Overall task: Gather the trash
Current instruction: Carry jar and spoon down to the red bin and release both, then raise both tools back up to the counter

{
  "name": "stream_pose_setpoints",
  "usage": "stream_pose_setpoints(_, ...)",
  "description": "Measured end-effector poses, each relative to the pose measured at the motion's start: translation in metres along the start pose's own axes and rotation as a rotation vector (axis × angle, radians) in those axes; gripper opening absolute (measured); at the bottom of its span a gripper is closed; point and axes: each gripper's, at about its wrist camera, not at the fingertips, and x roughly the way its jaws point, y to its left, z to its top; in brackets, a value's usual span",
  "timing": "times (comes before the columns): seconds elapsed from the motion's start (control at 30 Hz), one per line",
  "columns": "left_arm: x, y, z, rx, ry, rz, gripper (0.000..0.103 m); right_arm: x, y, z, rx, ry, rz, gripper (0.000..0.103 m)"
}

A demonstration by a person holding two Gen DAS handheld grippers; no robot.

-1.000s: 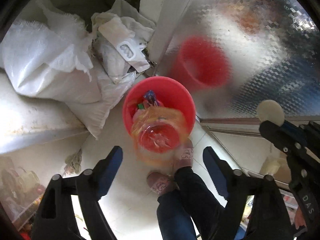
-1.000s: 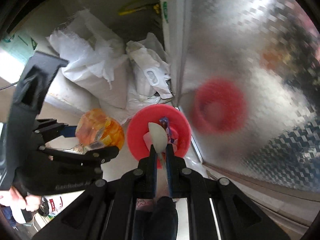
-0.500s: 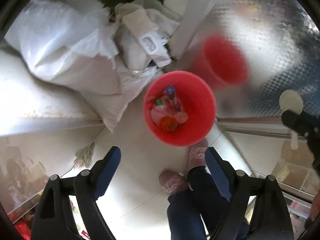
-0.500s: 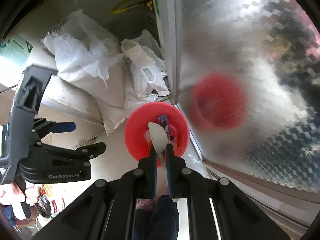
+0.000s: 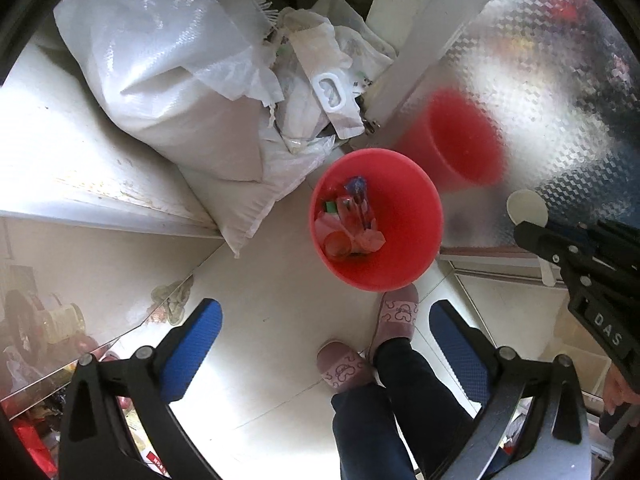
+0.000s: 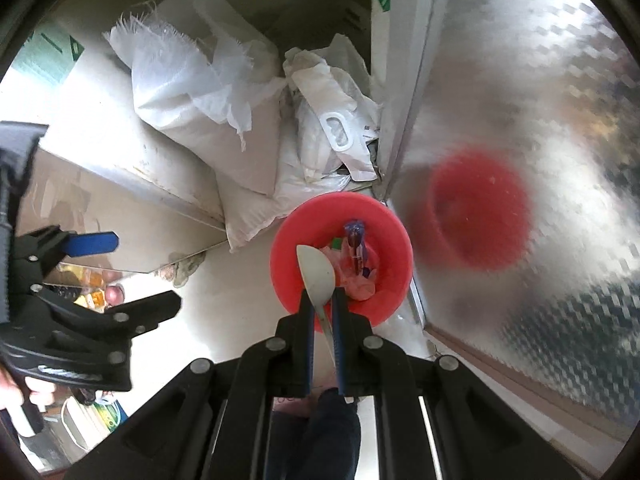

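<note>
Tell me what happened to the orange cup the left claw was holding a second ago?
The left gripper let the orange cup drop into the red bucket; its jaws have just been opening and nothing is between them now. The right gripper stays shut on the white spoon above the bucket.

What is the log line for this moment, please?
left gripper: open, empty | right gripper: shut on plastic spoon | red bucket: holds trash

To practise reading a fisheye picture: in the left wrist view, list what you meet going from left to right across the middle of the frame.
White woven sack → red bucket holding trash → the bucket's blurred red reflection in the patterned metal panel → white plastic spoon held in the right gripper.
</note>
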Motion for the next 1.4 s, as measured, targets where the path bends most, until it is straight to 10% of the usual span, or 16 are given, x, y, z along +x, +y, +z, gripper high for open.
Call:
stream_pose_setpoints(0.17, 0.004, 0.002, -0.004, -0.036, 0.011, -0.011, 0.103, 0.005, 0.002, 0.004, -0.022, 0.013, -0.026, 0.008)
stream_pose_setpoints(0.3, 0.008, -0.003, -0.008, -0.031, 0.019, -0.006, 0.103, 0.010, 0.001, 0.003, -0.023, 0.020, -0.027, 0.067)
stream_pose_setpoints(0.5, 0.002, -0.005, -0.012, -0.037, 0.014, 0.001, 0.103, 0.009, 0.001, -0.002, -0.047, 0.044, -0.034, 0.085)
stream_pose_setpoints(0.77, -0.071, -0.004, -0.029, -0.072, -0.050, 0.012, 0.103, -0.049, 0.011, -0.003, -0.038, 0.000, -0.043, 0.102)
stream_pose_setpoints(1.4, -0.367, -0.037, -0.047, -0.040, -0.350, 0.009, 0.103, -0.328, 0.054, 0.001, -0.064, -0.288, -0.066, 0.102)
